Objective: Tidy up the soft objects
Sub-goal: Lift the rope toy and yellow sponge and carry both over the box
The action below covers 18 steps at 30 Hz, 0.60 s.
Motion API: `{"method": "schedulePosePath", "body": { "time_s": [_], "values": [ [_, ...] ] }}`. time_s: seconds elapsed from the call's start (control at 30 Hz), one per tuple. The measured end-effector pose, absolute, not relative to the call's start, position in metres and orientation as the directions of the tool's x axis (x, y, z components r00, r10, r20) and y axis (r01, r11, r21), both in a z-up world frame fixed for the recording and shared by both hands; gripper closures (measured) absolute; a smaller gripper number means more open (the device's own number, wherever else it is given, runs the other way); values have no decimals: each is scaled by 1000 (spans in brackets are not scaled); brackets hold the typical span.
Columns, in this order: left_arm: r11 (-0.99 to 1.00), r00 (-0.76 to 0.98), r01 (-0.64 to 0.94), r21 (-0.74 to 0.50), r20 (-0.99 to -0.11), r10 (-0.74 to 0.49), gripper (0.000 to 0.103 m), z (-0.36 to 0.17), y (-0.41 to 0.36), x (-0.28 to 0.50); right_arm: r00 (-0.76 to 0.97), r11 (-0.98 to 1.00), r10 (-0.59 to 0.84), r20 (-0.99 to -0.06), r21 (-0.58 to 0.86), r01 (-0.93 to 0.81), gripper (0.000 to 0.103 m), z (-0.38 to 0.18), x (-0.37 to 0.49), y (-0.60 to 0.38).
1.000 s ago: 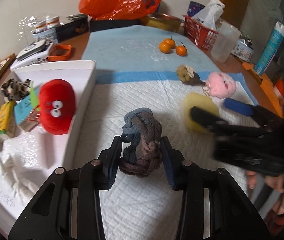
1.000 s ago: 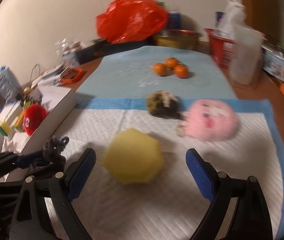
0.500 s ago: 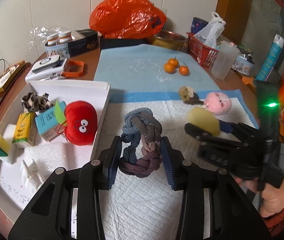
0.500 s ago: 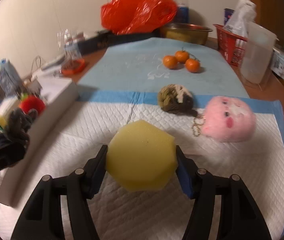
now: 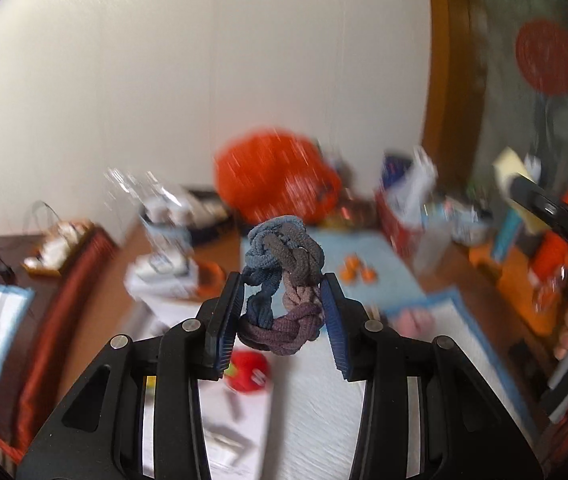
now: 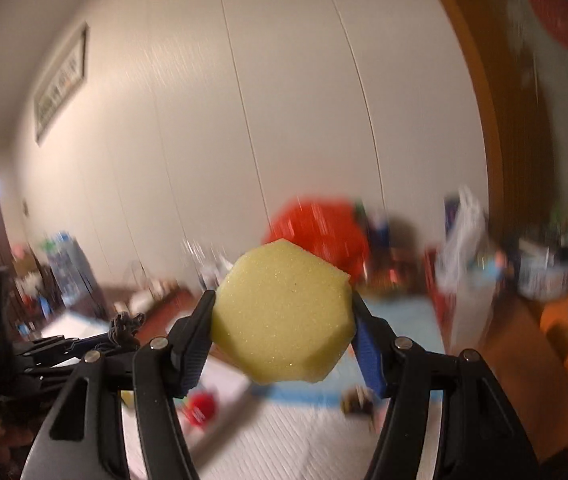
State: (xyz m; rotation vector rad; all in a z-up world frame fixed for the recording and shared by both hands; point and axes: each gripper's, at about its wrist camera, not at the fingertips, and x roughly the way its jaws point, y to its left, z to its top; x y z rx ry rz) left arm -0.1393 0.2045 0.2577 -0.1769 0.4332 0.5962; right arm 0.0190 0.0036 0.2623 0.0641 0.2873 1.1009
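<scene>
Braided scrunchie (image 5: pixel 282 284), faceted foam sponge (image 6: pixel 284 316)

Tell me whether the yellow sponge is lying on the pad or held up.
Held up: the right gripper clamps the yellow sponge on both sides, wall behind it.

The left hand-held gripper (image 5: pixel 282 312) is clamped on a braided ring (image 5: pixel 284 286) of blue, grey and purple cord, held upright in the air between the blue pads (image 5: pixel 333 320). Below it, blurred, a red plush (image 5: pixel 248 366) lies beside a white pad (image 5: pixel 395 400) on the surface. Farther back sit oranges (image 5: pixel 357 272) on a blue mat (image 5: pixel 375 264) and an orange bag (image 5: pixel 276 178). At the right edge, the other hand-held gripper (image 5: pixel 523 184) carries a yellow sponge (image 5: pixel 509 166).
</scene>
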Motion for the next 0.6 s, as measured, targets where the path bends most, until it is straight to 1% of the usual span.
{"method": "schedulePosePath", "body": {
  "time_s": [0.1, 0.2, 0.3, 0.37, 0.6],
  "values": [
    [780, 730, -624, -43, -389, 562, 64, 277, 210, -178, 406, 423, 906, -120, 210, -881, 40, 286, 5, -12],
    [748, 707, -661, -65, -389, 591, 64, 272, 216, -202, 390, 401, 916, -94, 252, -881, 40, 286, -5, -18],
    [733, 691, -675, -80, -418, 590, 64, 260, 224, -215, 375, 388, 922, -101, 273, -880, 40, 277, -13, -7],
    [725, 673, -685, -66, -437, 597, 64, 253, 226, -219, 359, 376, 926, -112, 279, -884, 39, 273, -14, -2],
    [711, 649, -702, -50, -458, 608, 64, 238, 232, -231, 324, 352, 935, -146, 261, -899, 39, 261, -42, 20]
  ]
}}
